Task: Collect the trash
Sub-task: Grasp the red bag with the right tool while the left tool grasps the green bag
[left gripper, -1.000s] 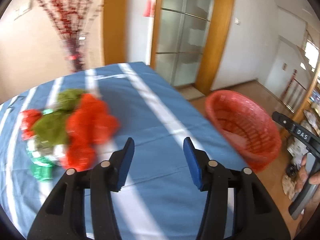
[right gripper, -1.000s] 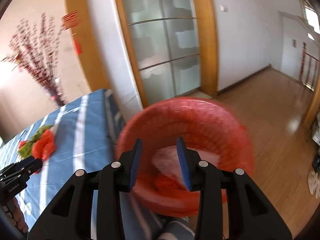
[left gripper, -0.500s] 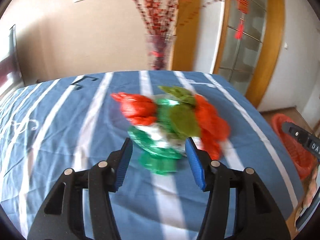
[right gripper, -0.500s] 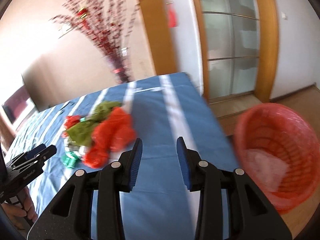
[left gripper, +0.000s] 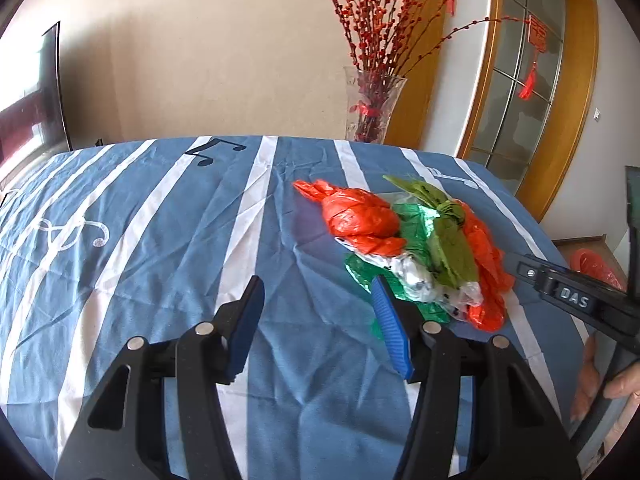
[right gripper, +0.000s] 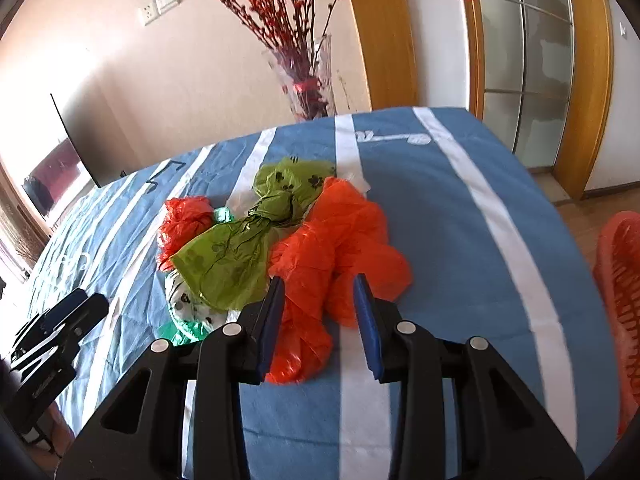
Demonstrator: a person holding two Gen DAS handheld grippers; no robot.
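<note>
Several crumpled plastic bags [right gripper: 280,248] lie heaped together on the blue striped cloth [left gripper: 160,240] over the table, right of its middle. They are bunched in one pile, which in my judgement lets either tool reach them without hunting. The red basket [right gripper: 620,300] sits off the table's right edge, lower than the top, likely so that trash can be dropped into it from the table side.

The right gripper [right gripper: 320,312] is spread apart and empty, low over the near edge of the pile, with the orange bag [right gripper: 340,248] showing between its blue pads [right gripper: 366,316]. It points away from the person and slightly left, toward the vase [right gripper: 308,80] at the far side. Whether the pads touch the bag I cannot tell.

The left gripper [left gripper: 316,316] is also released and holds nothing. It hovers over bare cloth left of the pile, its right pad near the green bag [left gripper: 412,240]. It looks level and is aimed at the far wall.

The orange bag seems the likely first pick.
</note>
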